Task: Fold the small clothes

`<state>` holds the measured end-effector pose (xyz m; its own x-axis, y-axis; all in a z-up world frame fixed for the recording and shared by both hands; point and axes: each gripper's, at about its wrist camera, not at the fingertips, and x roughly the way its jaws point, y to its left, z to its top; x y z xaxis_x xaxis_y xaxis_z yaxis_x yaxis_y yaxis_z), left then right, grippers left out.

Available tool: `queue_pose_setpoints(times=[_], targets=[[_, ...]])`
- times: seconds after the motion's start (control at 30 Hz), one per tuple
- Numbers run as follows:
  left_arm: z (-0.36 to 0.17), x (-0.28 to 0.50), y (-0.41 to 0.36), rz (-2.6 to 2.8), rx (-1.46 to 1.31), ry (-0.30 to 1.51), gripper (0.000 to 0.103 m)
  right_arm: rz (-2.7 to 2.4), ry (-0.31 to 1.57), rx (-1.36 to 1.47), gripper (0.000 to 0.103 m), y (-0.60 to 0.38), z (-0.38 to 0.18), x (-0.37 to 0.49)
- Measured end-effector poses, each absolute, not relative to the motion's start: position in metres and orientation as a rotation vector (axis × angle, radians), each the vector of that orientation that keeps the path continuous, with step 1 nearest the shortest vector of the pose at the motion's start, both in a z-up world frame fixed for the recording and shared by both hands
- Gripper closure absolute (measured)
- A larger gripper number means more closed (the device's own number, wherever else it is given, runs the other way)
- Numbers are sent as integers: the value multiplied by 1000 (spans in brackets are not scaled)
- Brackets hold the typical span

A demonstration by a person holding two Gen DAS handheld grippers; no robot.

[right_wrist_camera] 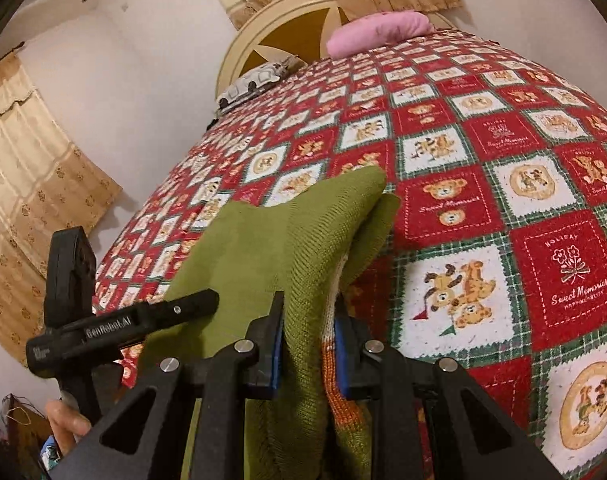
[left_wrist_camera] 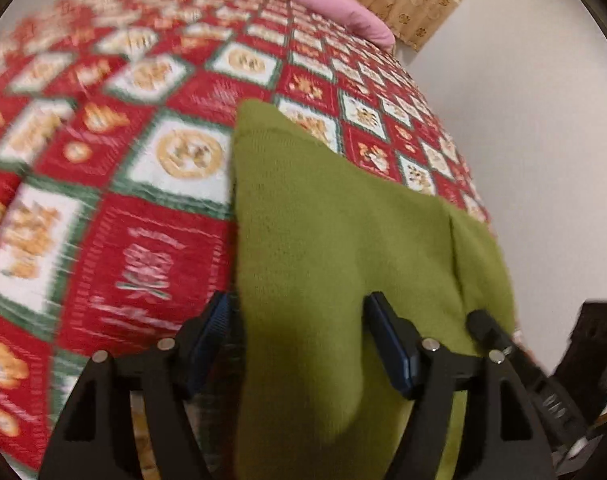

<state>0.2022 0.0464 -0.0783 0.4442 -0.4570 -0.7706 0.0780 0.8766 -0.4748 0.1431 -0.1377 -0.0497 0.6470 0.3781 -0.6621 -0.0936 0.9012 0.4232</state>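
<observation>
A small olive-green knitted garment point(left_wrist_camera: 323, 232) lies on the red patterned bedspread point(left_wrist_camera: 143, 216) and hangs over its near edge. My left gripper point(left_wrist_camera: 299, 320) stands wide open with the green knit lying between its two blue pads. In the right wrist view the garment point(right_wrist_camera: 271, 240) shows an orange and white striped inner part. My right gripper point(right_wrist_camera: 307, 332) is shut on a bunched fold of it. The left gripper point(right_wrist_camera: 143, 320) appears at the left of the right wrist view, resting on the green cloth.
A pink pillow point(right_wrist_camera: 379, 30) lies at the head of the bed, by a round cream headboard point(right_wrist_camera: 271, 32). A white wall point(left_wrist_camera: 543, 120) and beige curtains point(right_wrist_camera: 31, 184) border the bed. The bedspread point(right_wrist_camera: 503, 200) stretches to the right.
</observation>
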Motion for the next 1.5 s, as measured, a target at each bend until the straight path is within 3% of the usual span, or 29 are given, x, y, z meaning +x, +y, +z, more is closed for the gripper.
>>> queue_pose_setpoints(times=[0.03,0.1,0.3,0.6,0.9,1.17,1.5], targets=[[-80,202,46,-352,-412,1065,31,275,834,374,82,-139,-51,145],[-80,199,43,-393,-399,1043,49,280,851,390,82,-142,-57,149],[-53,181,23,-383,-262,943,63,254,781,366,84,-138,-34,129],[19,134,-19,-565,-191,798,65,149,588,355,84,-172,48,40],[56,79,-124,-859,-114,760,65,-76,460,284,84,-248,110,-69],[43,54,-239,-1001,-5,773,65,-297,443,248,84,-341,97,-119],[1,70,-331,-957,129,857,66,-428,513,272,84,-433,48,-92]])
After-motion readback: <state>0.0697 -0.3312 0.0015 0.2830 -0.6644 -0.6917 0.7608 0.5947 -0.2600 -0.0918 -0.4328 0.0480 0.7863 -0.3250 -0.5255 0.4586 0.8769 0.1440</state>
